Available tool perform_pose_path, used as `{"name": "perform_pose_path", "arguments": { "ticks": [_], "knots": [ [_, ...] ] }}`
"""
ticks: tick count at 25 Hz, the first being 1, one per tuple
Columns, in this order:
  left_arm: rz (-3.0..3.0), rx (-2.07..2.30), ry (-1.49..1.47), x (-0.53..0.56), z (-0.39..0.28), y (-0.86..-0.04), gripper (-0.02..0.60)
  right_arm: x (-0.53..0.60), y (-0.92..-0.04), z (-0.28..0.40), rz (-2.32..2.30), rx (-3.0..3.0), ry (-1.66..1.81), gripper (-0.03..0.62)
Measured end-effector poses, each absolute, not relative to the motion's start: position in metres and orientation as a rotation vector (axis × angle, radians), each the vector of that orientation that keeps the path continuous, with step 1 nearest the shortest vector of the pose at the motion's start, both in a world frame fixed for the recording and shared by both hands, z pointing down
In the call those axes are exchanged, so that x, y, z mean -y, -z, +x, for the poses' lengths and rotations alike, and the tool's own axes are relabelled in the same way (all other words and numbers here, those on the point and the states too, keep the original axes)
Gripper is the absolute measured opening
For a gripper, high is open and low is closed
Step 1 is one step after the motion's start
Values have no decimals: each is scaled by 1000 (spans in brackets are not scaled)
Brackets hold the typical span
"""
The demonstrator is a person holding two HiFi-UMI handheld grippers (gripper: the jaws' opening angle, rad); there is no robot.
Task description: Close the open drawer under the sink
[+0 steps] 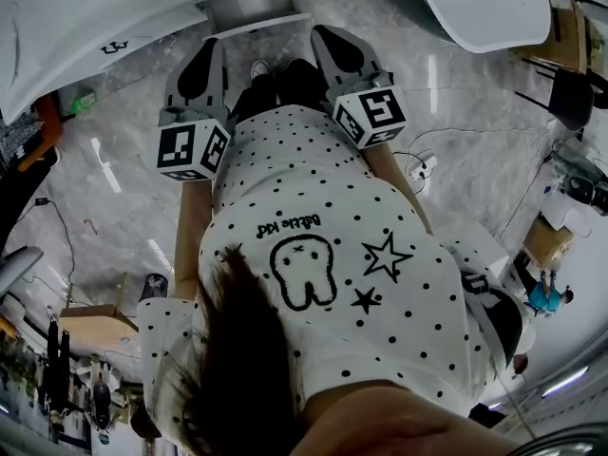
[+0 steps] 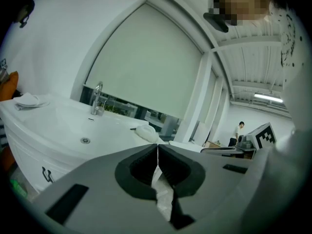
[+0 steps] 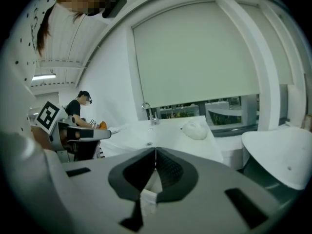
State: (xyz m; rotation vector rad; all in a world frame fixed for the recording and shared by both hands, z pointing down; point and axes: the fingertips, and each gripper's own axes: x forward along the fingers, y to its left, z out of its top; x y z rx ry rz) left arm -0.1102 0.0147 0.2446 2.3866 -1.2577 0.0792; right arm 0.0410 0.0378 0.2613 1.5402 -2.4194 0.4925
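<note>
The white sink [image 2: 58,123] with a chrome tap [image 2: 97,98] lies ahead and to the left in the left gripper view. Below its rim curves a white cabinet front [image 2: 27,152] with a dark hook-shaped handle [image 2: 47,174]; I cannot tell whether a drawer stands out. In the head view the same white front [image 1: 95,17] is at top left. My left gripper [image 2: 157,147] is shut with nothing between its pads, short of the sink. My right gripper [image 3: 155,152] is also shut and empty, with the sink [image 3: 161,128] beyond it. Both grippers [image 1: 211,44] [image 1: 328,32] point at the cabinet side by side.
A white lump [image 3: 195,129] lies on the sink's counter and a folded cloth [image 2: 29,100] at its far left. A large white rounded fixture [image 3: 285,155] stands to the right. Another person [image 3: 80,106] is in the background. The grey marbled floor [image 1: 114,188] carries cables.
</note>
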Motion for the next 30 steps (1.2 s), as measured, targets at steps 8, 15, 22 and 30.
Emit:
{"name": "perform_pose_path", "arguments": {
  "ticks": [8, 15, 22, 30],
  "knots": [
    [2360, 1306, -51, -16, -120, -243, 9, -39, -275, 33, 1453, 2491, -651, 15],
    [2332, 1337, -32, 9, -111, -237, 9, -15, -261, 35, 1326, 2569, -549, 15],
    [2337, 1551, -88, 39, -120, -219, 9, 14, -246, 79, 1382, 2569, -432, 15],
    [2234, 1697, -112, 36, -119, -225, 9, 27, -243, 104, 1331, 2632, -439, 15]
  ]
}}
